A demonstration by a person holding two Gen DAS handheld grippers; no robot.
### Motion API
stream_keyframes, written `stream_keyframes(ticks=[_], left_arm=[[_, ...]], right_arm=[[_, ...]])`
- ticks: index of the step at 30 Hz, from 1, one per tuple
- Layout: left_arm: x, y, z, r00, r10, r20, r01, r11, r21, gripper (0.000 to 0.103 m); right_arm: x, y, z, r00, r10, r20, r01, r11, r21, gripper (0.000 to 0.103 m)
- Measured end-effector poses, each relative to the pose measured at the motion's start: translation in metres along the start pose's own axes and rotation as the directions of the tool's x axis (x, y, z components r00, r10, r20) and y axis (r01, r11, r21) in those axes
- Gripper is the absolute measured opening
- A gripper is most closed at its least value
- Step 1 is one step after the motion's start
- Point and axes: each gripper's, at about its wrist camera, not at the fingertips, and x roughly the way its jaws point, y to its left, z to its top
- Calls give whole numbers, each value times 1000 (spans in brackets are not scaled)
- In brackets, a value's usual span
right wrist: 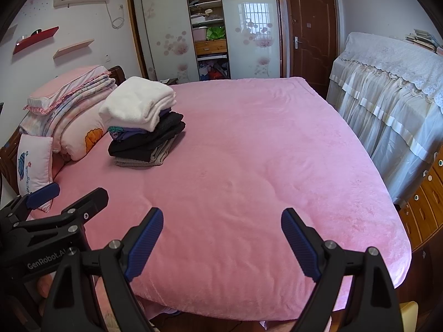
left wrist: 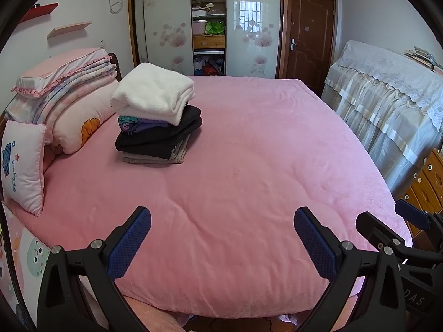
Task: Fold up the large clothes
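Observation:
A stack of folded clothes (left wrist: 157, 119) (right wrist: 144, 127) sits on the pink bed (left wrist: 249, 166) (right wrist: 249, 166) toward its far left, a white fleece piece (left wrist: 152, 91) on top, black, purple and grey pieces under it. My left gripper (left wrist: 223, 221) hovers over the bed's near edge, open, nothing between its blue pads. My right gripper (right wrist: 221, 221) is beside it, also open and holding nothing. Each gripper shows at the edge of the other's view: the right gripper (left wrist: 393, 221) and the left gripper (right wrist: 69, 196). No unfolded garment lies on the bed.
Folded quilts and pillows (left wrist: 69, 102) pile at the bed's left. A lace-covered cabinet (left wrist: 387, 96) and wooden drawers (left wrist: 426, 185) stand at the right. A wardrobe with an open shelf section (left wrist: 209, 27) and a brown door (left wrist: 307, 36) are behind the bed.

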Motion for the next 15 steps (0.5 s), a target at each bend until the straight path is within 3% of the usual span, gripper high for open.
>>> stream_keyframes(ticks=[15], left_arm=[[-1, 1, -3, 1000, 2, -12, -2, 1000, -6, 102]], right_arm=[[0, 4, -1, 1000, 0, 3, 0, 1000, -3, 88]])
